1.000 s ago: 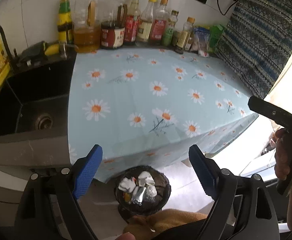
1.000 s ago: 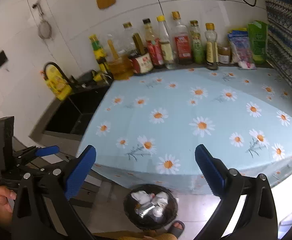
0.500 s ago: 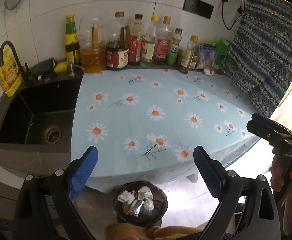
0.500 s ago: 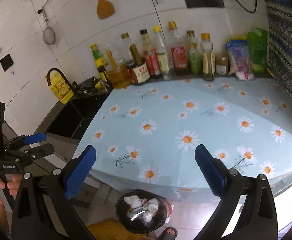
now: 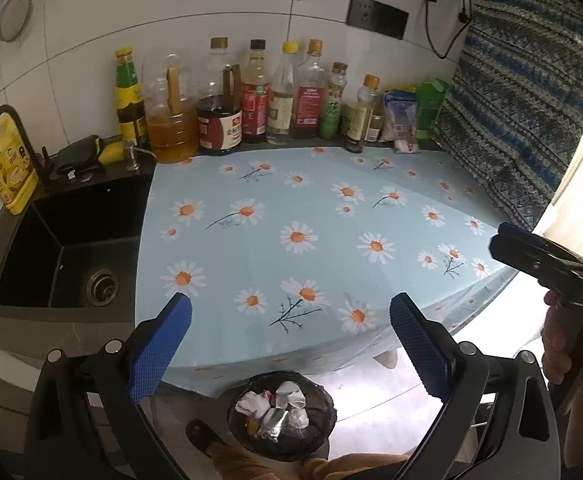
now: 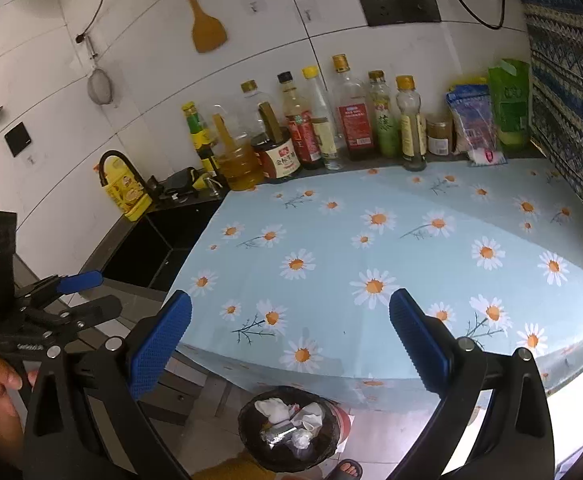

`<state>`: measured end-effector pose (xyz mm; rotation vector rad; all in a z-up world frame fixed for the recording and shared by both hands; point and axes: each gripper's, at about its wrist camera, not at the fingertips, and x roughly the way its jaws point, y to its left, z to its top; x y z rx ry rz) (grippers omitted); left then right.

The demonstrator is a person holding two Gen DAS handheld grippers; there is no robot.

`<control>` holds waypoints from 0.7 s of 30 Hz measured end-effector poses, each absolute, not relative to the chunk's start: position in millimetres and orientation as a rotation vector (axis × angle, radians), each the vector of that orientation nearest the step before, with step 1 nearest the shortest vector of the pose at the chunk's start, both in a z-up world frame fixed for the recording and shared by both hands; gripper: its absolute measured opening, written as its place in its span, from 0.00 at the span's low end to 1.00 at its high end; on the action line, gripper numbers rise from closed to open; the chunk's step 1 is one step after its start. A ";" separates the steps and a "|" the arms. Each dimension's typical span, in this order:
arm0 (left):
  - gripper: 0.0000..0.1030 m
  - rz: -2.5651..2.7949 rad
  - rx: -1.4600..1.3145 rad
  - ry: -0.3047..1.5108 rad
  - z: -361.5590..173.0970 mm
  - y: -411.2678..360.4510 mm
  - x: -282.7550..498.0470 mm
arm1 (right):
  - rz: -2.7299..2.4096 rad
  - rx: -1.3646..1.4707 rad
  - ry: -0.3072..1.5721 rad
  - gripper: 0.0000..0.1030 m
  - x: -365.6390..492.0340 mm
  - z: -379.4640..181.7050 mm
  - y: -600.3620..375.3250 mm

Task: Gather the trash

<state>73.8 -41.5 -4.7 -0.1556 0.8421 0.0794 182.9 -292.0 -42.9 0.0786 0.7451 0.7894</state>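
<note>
- Trash, crumpled white tissue, foil and clear wrap (image 5: 275, 410), sits nearest, piled in a round black mesh bin (image 5: 323, 434) on the floor below the counter edge.
- It looks light, soft and crushable; I judge the foil slippery, so a pinch on a raised tissue fold would hold best.
- Left hand-held gripper (image 5: 290, 344) hangs above the bin, blue pads spread wide, holding nothing.
- Right hand-held gripper (image 6: 290, 342) is likewise wide apart and empty.
- Beyond them the counter's daisy-print blue cloth (image 5: 311, 216) shows no loose scraps that I can make out.
- Farthest, a black sink (image 5: 67, 248) lies left and sauce bottles (image 5: 259, 96) line the tiled wall.
</note>
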 end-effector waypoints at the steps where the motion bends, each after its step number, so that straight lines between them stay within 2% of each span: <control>1: 0.94 0.075 -0.157 0.839 -4.0 -42.1 73.5 | 0.787 0.079 0.742 0.95 182.1 -41.7 -292.7; 21: 0.94 0.081 -0.170 0.828 -5.7 -36.2 74.6 | 0.737 0.079 0.790 0.95 182.8 -52.5 -290.2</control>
